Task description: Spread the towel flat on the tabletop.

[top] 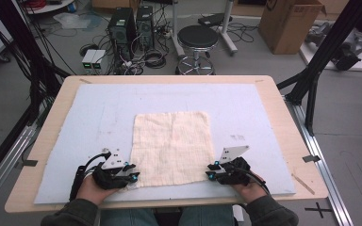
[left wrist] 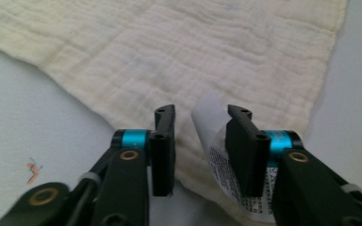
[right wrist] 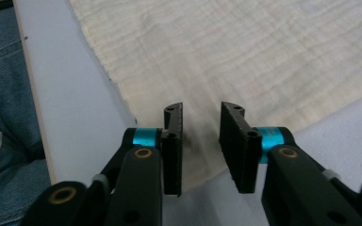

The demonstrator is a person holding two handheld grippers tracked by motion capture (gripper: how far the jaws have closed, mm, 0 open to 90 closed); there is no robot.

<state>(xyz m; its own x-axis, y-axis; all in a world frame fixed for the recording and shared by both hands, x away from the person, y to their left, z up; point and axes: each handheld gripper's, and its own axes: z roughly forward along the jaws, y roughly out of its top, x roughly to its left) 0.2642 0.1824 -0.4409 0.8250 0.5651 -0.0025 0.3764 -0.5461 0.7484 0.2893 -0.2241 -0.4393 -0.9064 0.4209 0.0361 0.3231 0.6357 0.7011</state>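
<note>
Workshop floor with cables behind; a cream cloth point(top: 172, 148) is lying flat mid-surface on the pale mat point(top: 99, 117). Left claw point(top: 131, 173) and right claw point(top: 210, 171) are straddling its near corners, jaws part-spread, not yet pinching. Step: corner grasp; next calls for closing both on fabric, left avoiding the label point(left wrist: 212, 136).

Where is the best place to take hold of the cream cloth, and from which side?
Grip the cream cloth at its two near corners, coming from the person's edge of the table. It lies flat, so only edges give purchase; each tool, left and right, already straddles a corner.
</note>
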